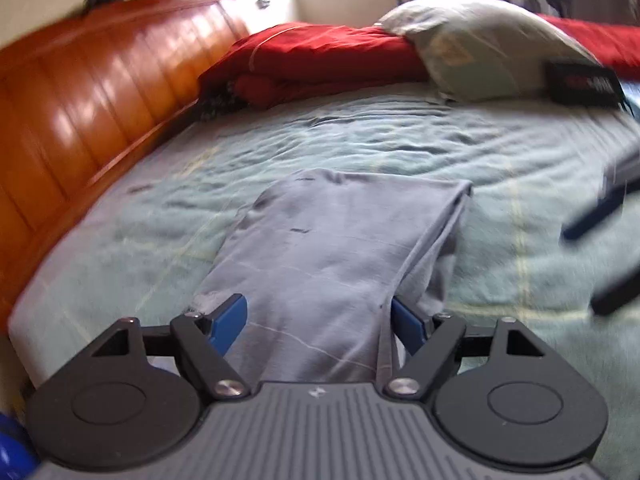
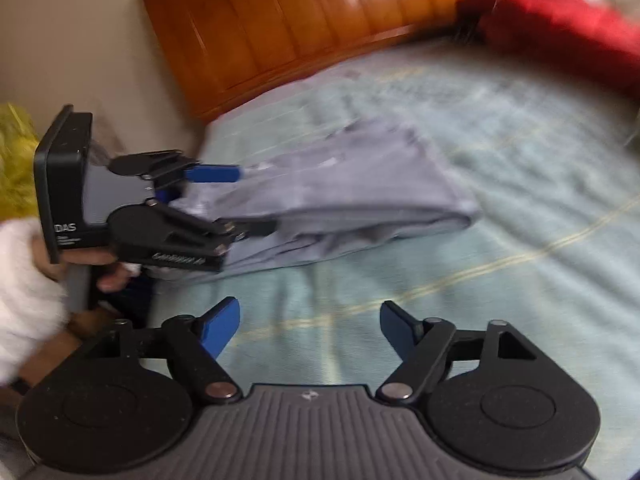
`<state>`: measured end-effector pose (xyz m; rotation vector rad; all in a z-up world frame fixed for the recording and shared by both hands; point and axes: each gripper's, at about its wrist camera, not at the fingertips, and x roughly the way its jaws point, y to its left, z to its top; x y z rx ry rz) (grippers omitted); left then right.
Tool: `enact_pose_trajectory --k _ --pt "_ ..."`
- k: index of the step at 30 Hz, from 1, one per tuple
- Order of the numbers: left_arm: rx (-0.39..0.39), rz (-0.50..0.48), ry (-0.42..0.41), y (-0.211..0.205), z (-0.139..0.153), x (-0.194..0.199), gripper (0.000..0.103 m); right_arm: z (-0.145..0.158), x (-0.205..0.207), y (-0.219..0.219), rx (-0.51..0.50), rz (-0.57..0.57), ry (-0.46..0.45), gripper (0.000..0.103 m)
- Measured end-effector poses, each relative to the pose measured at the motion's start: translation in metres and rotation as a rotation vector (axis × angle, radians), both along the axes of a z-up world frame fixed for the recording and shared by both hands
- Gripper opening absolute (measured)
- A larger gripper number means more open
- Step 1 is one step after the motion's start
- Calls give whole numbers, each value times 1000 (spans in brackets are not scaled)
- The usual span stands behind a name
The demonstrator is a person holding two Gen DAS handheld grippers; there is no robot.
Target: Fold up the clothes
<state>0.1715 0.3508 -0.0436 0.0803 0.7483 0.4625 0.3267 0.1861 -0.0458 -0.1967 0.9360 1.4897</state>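
A grey garment point(image 1: 340, 240), folded into a long strip, lies on the pale green bed sheet point(image 1: 500, 152). Its near end runs between the blue fingers point(image 1: 228, 320) of my left gripper point(image 1: 318, 322), whose jaws stand wide on either side of the cloth without squeezing it. The right wrist view shows that left gripper point(image 2: 256, 200) rolled on its side at the end of the garment point(image 2: 360, 184), held by a hand in a white fluffy sleeve point(image 2: 24, 280). My right gripper point(image 2: 310, 320) hovers open over bare sheet in front of the garment, with nothing between its fingers; in the left wrist view the right gripper point(image 1: 582, 272) is a blur at the right edge.
An orange wooden headboard point(image 1: 100, 100) runs along the bed's left side. A red blanket point(image 1: 320, 60) and a pale pillow point(image 1: 480, 40) lie at the far end, with a black box point(image 1: 584, 84) beside the pillow. Something yellow point(image 2: 12, 160) sits off the bed's corner.
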Motion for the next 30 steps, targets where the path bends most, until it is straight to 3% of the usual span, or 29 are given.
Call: enact_pose_trajectory --k 5,11,14,17,18,21,25,28,30 --pt "-40 0 -16 3 -1 -4 79 -35 25 34 -34 -87 210 50" --pt "-31 -9 1 1 -5 -5 79 -54 51 43 39 -297 370 46" --pt "-55 -1 -11 4 -5 -5 79 -53 46 47 46 -328 329 38" --pt "-81 -19 -10 0 -4 -7 77 -51 37 46 20 -315 271 13" --pt "-89 -36 -4 -3 -4 -8 77 -49 36 41 7 -291 274 12" --pt "-124 -130 33 -15 -3 -16 77 -44 33 20 -33 -223 242 12" --pt "-99 -201 15 -28 6 -30 78 -21 37 -5 -25 -256 109 19" --pt "-89 -149 -4 -17 9 -33 78 -4 42 2 14 -271 30 28" --pt "-90 -108 -9 -7 8 -35 78 3 42 18 58 -251 -25 43"
